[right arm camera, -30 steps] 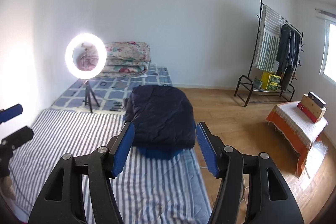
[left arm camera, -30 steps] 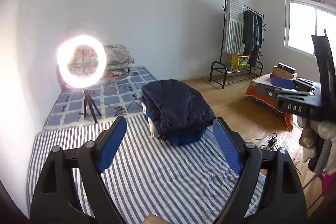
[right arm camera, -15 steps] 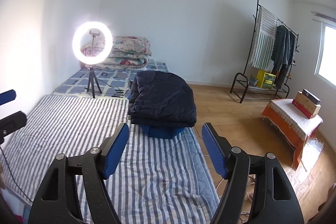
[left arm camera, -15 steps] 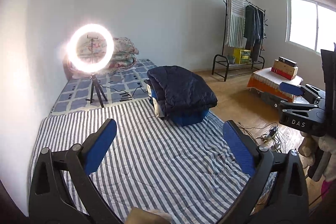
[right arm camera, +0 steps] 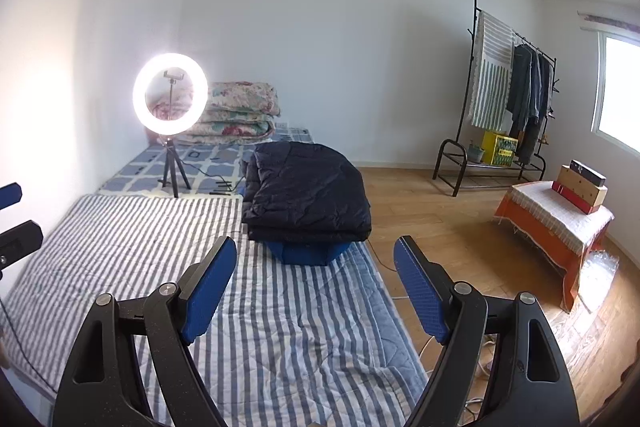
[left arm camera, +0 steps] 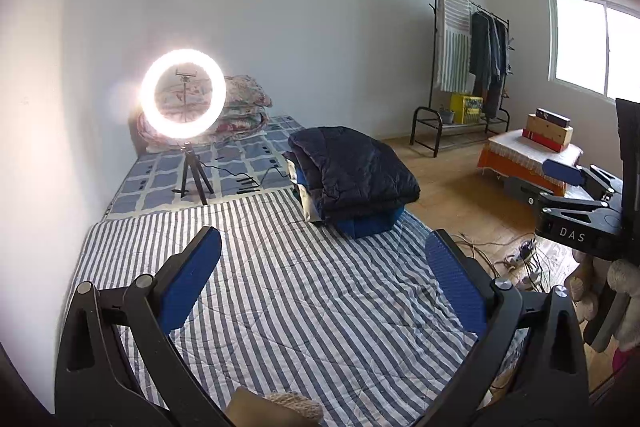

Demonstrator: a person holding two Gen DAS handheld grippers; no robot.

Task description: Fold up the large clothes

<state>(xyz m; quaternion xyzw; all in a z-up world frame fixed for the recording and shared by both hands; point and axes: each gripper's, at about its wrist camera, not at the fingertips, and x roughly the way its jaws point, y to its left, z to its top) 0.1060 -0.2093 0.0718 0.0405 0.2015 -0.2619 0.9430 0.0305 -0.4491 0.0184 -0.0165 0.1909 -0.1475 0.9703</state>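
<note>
Left gripper (left arm camera: 322,253): blue pads spread wide, nothing between them, just the striped mattress cover (left arm camera: 304,307) below. It widened a bit within the last second and now sits at full spread.
Right gripper (right arm camera: 314,267): jaws have just been opening, pads apart, nothing held. It also shows at the right edge of the left wrist view (left arm camera: 576,187), hanging over the wood floor (right arm camera: 440,227).

Task item: dark navy padded garment (right arm camera: 306,201), already folded into a thick stack. It sits on a blue folded piece (right arm camera: 306,253) at the far right corner of the striped mattress cover, next to its floor-side edge. From the left wrist view more folded layers show under the navy one on its left side; I can't tell what they are. Both grippers are well apart from the stack.

Containers:
- Yellow crate (right arm camera: 500,149) on the bottom shelf of the black clothes rack (right arm camera: 476,87); contents not readable.
- Small grey pot (right arm camera: 474,151) beside the crate, contents unclear.
- Boxes (right arm camera: 580,187) stacked closed on the low table with the orange cloth (right arm camera: 552,223).

The rack carries a striped textile and dark hanging clothes.
Ring light (right arm camera: 170,95) on a tripod, lit, stands on the blue checked mattress (right arm camera: 140,171) beyond the far edge of the striped one. Floral quilts (right arm camera: 236,115) are folded against the wall behind it.
Cables and a power strip (left arm camera: 524,251) lie on the floor by the mattress's right edge.
</note>
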